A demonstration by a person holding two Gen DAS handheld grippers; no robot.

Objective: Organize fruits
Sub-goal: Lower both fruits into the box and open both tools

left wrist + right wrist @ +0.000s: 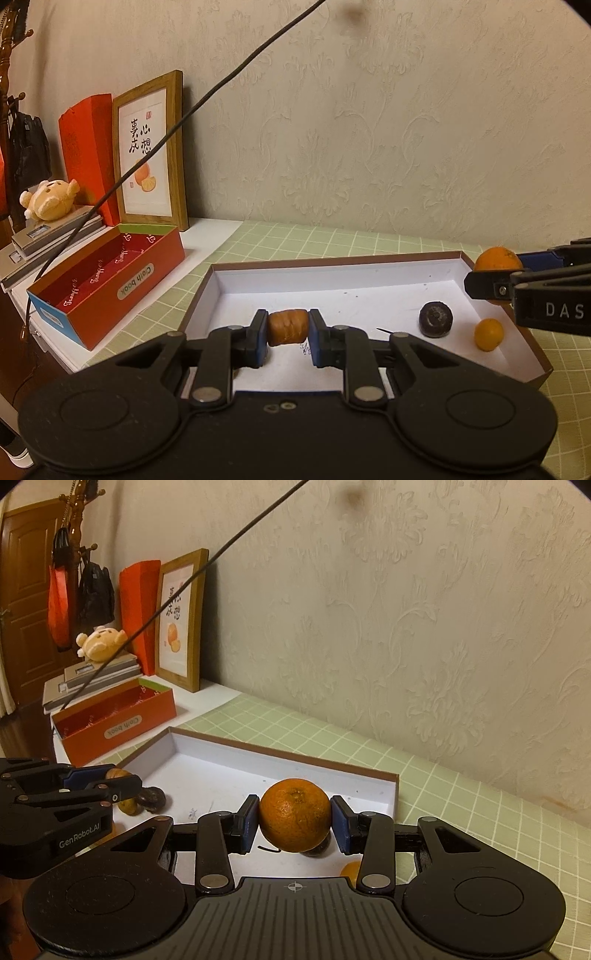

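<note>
Left hand-held gripper [288, 328] clamped on small brown wrinkled fruit [288, 326], pads squeezing both its ends, held above white tray [332, 275]. Right hand-held gripper [294, 818] clamped on orange [294, 814], gripped at widest part so round skin does not slip. Both hover over tray on green checked worktop [258, 240]. Already lying in tray: dark round fruit [436, 318], small orange fruit [488, 334]. Seemingly tray is collecting place; both fruits probably go down there next. Red box [107, 280] beside tray stands open.
</note>
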